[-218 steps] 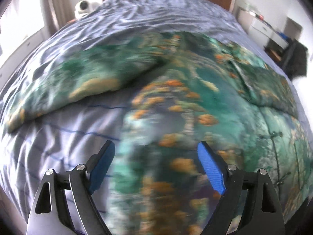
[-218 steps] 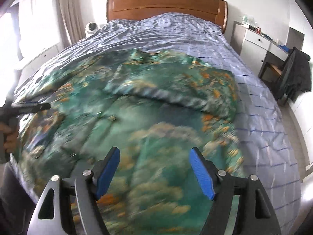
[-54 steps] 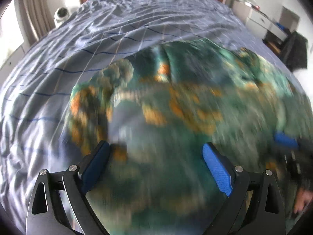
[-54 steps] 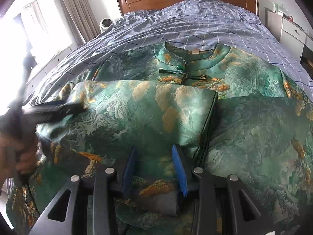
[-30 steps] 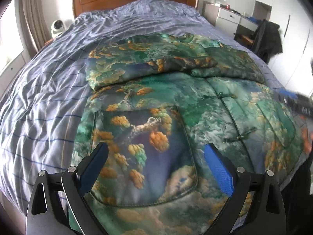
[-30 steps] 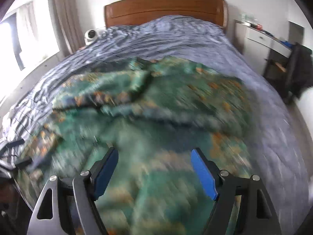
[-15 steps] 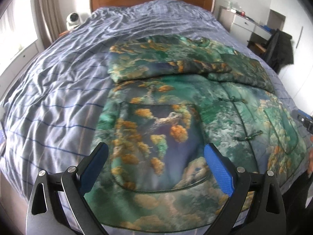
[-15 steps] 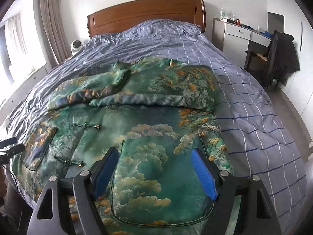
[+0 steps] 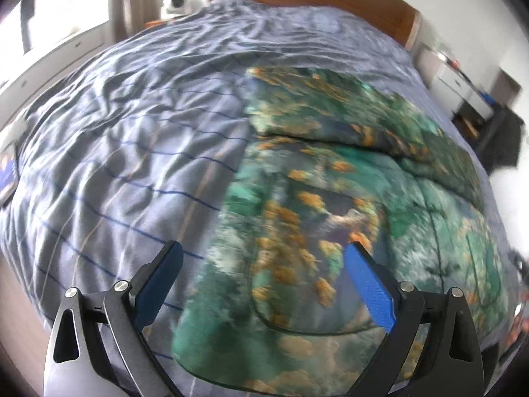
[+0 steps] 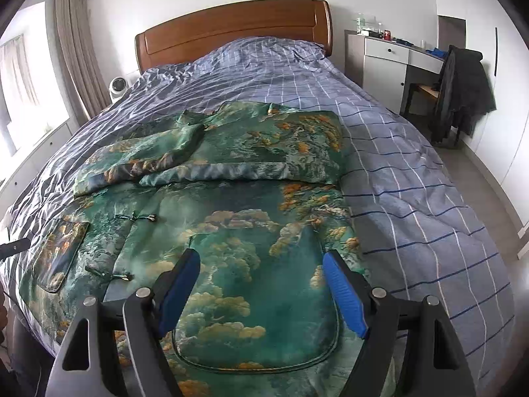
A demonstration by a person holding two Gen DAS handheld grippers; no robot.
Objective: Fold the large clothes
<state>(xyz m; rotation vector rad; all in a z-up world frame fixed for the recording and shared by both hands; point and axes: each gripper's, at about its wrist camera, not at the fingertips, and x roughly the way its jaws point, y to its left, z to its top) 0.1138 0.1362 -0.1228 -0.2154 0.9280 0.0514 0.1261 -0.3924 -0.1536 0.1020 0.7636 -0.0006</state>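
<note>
So we've got the right claw (image 10: 261, 284) and left claw (image 9: 264, 278) both angled down over the green jacket (image 10: 231, 231) on the bed (image 10: 413, 182); jaws apart, holding nothing.

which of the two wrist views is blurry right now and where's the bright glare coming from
Left wrist view: motion-smeared, the green jacket and checked bedspread are soft, and the window at upper left is blown out. Right wrist view: sharp, jacket clasps and headboard crisp, with strong daylight from the curtained window on the left and fisheye bending at the edges.
</note>
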